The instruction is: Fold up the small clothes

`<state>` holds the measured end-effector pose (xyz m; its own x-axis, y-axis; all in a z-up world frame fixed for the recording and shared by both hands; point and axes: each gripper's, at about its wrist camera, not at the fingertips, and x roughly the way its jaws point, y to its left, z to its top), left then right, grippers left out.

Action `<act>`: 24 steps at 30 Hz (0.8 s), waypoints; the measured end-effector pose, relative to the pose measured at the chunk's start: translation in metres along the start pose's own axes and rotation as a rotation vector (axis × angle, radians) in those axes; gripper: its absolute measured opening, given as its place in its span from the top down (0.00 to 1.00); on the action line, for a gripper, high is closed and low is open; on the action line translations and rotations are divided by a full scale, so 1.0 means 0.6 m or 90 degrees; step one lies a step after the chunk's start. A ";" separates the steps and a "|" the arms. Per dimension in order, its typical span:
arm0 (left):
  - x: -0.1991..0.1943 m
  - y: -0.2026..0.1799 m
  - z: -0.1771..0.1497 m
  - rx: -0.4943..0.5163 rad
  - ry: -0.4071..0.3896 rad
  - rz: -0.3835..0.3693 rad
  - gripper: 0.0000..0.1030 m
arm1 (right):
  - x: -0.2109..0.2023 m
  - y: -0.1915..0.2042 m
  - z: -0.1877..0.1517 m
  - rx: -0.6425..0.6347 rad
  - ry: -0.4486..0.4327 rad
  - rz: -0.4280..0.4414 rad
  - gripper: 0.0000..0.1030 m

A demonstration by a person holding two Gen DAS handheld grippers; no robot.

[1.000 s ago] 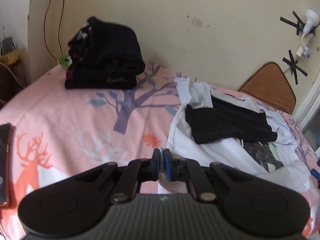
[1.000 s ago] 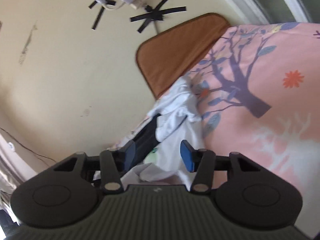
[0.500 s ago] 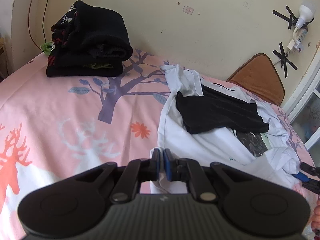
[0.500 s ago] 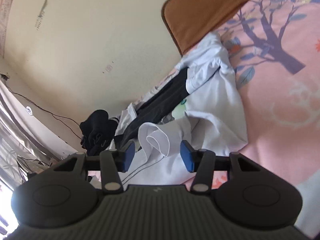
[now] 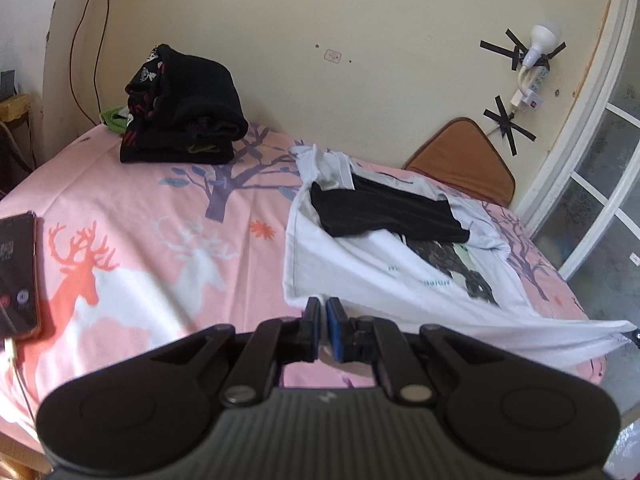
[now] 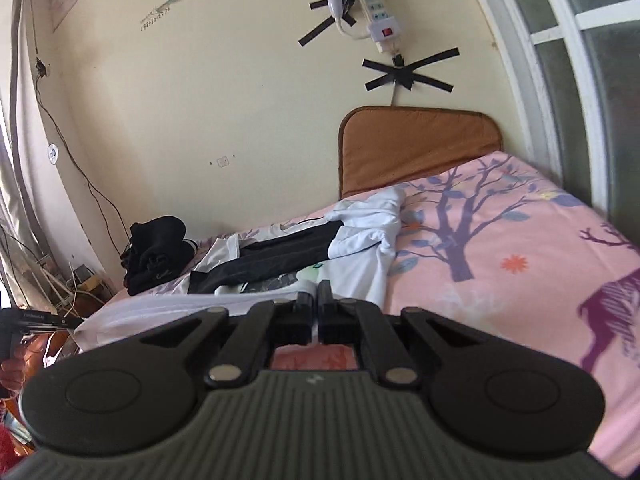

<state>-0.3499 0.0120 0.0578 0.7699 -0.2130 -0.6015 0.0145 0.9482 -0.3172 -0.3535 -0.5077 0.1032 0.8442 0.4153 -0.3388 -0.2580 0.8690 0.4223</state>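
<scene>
A white printed T-shirt [image 5: 360, 276] lies on the pink bed with a black garment [image 5: 384, 212] spread across its upper part. My left gripper [image 5: 322, 312] is shut on the shirt's near left hem corner. My right gripper [image 6: 318, 292] is closing tight on the other end of the hem, with white cloth pinched between its pads. The hem runs taut between them, from the T-shirt [image 6: 360, 268] in the right wrist view to the left gripper [image 6: 60, 320] at that frame's left edge. The black garment [image 6: 280, 256] still rests on the shirt.
A stack of folded dark clothes [image 5: 184, 112] sits at the bed's far left by the wall. A phone [image 5: 16, 276] lies near the left edge. A brown mat [image 6: 416, 148] leans on the wall at the head. A glazed door [image 5: 600, 184] stands at right.
The right gripper's jaws went from open around the white cloth to shut on it, and its view rolled upright. Both grippers moved apart, pulling the hem into a straight line.
</scene>
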 end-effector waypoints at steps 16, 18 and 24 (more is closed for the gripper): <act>0.020 0.017 0.022 -0.070 0.012 0.003 0.95 | 0.082 -0.025 -0.033 0.064 0.058 -0.001 0.97; 0.049 0.007 0.069 -0.061 -0.002 -0.003 0.95 | 0.117 -0.027 0.008 0.047 0.046 0.010 0.97; 0.220 -0.004 0.218 -0.032 0.018 0.023 0.93 | 0.305 -0.073 0.125 0.048 0.059 -0.016 0.96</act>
<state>-0.1648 0.0125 0.0752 0.7508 -0.1867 -0.6336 -0.0451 0.9425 -0.3311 -0.1523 -0.4897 0.0860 0.8019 0.4196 -0.4254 -0.1977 0.8581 0.4739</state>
